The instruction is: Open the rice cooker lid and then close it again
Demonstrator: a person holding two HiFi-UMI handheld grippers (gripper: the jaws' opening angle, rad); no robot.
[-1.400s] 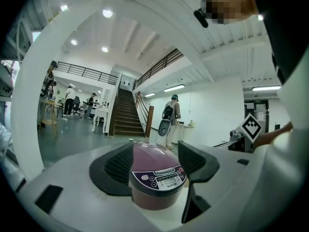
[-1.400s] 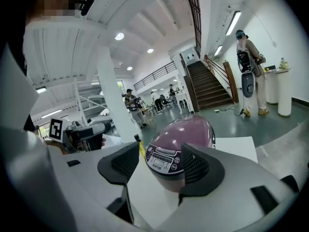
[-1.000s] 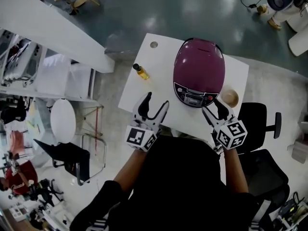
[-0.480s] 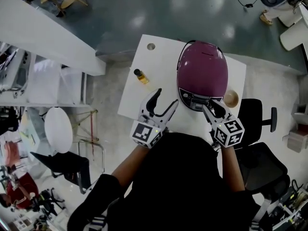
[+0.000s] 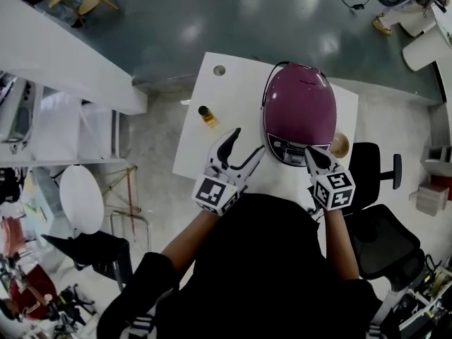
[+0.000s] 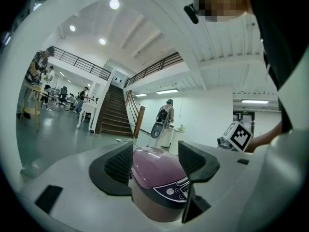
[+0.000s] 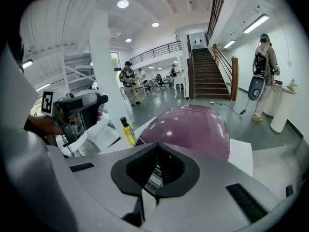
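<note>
Edging closer to the purple rice cooker (image 5: 299, 108), lid down on the white table (image 5: 226, 97), the right gripper (image 5: 316, 157) has just closed its jaws (nothing between them). The left gripper (image 5: 246, 145) gapes wide beside the cooker's front.

A small bottle (image 5: 206, 115) of yellow liquid stands on the white table (image 5: 229, 101), a tan bowl (image 5: 340, 145) near its right edge, a black chair (image 5: 372, 171) just beyond

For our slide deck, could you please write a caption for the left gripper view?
Left gripper, jaws apart, points at the closed purple rice cooker just ahead.
</note>
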